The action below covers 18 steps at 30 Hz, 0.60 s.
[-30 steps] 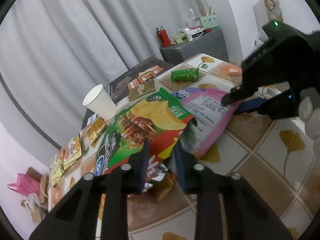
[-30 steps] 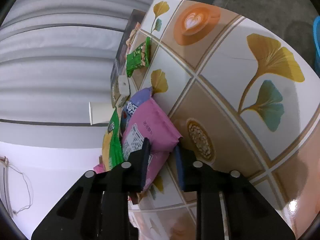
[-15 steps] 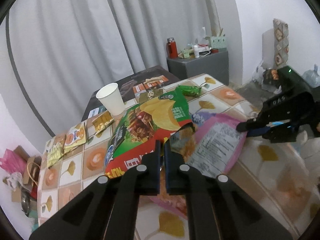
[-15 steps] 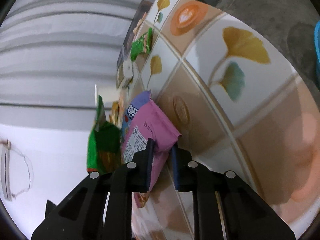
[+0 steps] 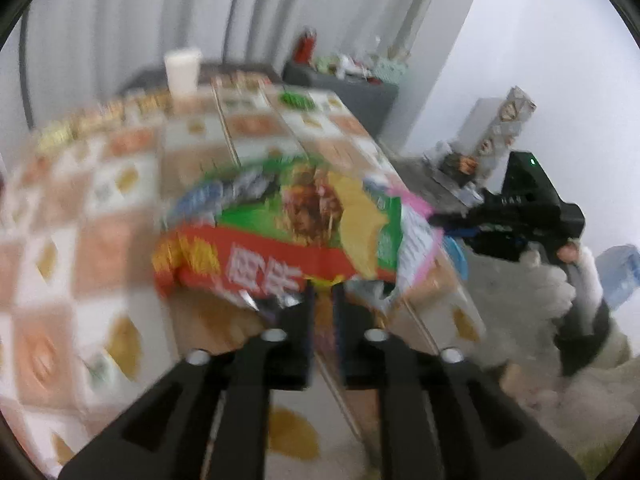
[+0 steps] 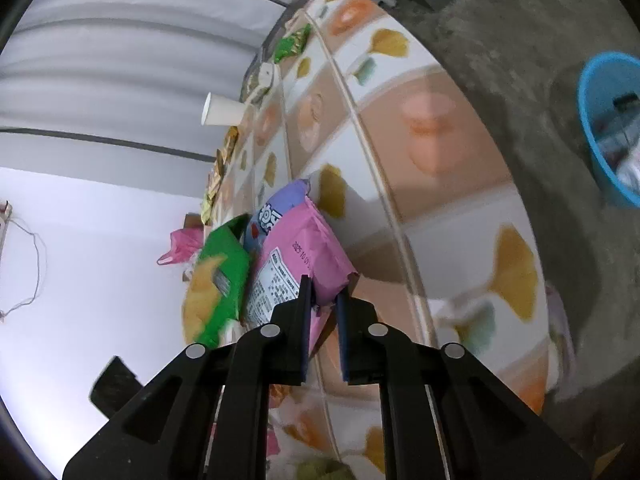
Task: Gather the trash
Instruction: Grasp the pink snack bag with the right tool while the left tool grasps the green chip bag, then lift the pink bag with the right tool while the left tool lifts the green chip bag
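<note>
My left gripper (image 5: 323, 300) is shut on the torn edge of a green and red chip bag (image 5: 280, 232) and holds it above the tiled table (image 5: 100, 208); the view is blurred. My right gripper (image 6: 323, 300) is shut on a pink snack bag (image 6: 296, 256) and holds it off the table beside the chip bag (image 6: 216, 280). The right gripper (image 5: 444, 226) also shows in the left wrist view, gripping the pink bag (image 5: 416, 232). A blue bin (image 6: 612, 120) stands on the floor at the far right.
A white paper cup (image 5: 182, 70) (image 6: 222, 110), a small green packet (image 6: 290, 44) and several small yellow wrappers (image 6: 218, 176) lie along the table's far side. A grey cabinet (image 5: 352, 88) stands by the curtain. The table's edge runs beside the grey floor (image 6: 520, 52).
Both grippers have lifted their bags clear of the table and swung them toward the table's edge. The blue bin has come into the right wrist view.
</note>
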{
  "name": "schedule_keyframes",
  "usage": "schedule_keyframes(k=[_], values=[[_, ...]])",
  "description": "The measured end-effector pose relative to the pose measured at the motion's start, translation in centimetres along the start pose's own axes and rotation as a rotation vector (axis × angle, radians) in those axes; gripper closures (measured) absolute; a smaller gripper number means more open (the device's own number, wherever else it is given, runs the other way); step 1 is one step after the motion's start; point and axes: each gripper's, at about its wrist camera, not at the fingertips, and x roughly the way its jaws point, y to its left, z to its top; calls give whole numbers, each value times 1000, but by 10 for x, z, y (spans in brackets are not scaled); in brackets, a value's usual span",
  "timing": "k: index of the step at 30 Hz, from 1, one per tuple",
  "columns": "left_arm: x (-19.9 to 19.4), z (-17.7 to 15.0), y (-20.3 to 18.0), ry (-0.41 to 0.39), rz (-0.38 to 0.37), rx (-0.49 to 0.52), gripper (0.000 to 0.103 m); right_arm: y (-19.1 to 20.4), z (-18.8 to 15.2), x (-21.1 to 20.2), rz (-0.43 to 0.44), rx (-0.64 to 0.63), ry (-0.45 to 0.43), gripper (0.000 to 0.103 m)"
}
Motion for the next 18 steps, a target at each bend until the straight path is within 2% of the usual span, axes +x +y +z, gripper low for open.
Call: schedule_keyframes(k=[1, 3, 6, 9, 12, 15, 18], values=[[-1, -5, -2, 8, -2, 2, 81, -2, -1, 0, 2, 6, 1, 88], [-8, -10, -3, -14, -13, 14, 69, -4, -6, -4, 6, 22, 1, 71], [-24, -11, -4, -86, -4, 37, 57, -6, -13, -11, 8, 24, 1, 57], [-28, -3, -1, -144, 8, 53, 48, -4, -9, 4, 6, 36, 19, 52], [-16, 12, 8, -188, 15, 24, 44, -7, -8, 12, 32, 63, 27, 52], [11, 26, 22, -165, -33, -72, 44, -7, -10, 14, 54, 87, 21, 52], [41, 30, 29, -79, -65, -113, 45, -3, -13, 18, 68, 97, 17, 51]])
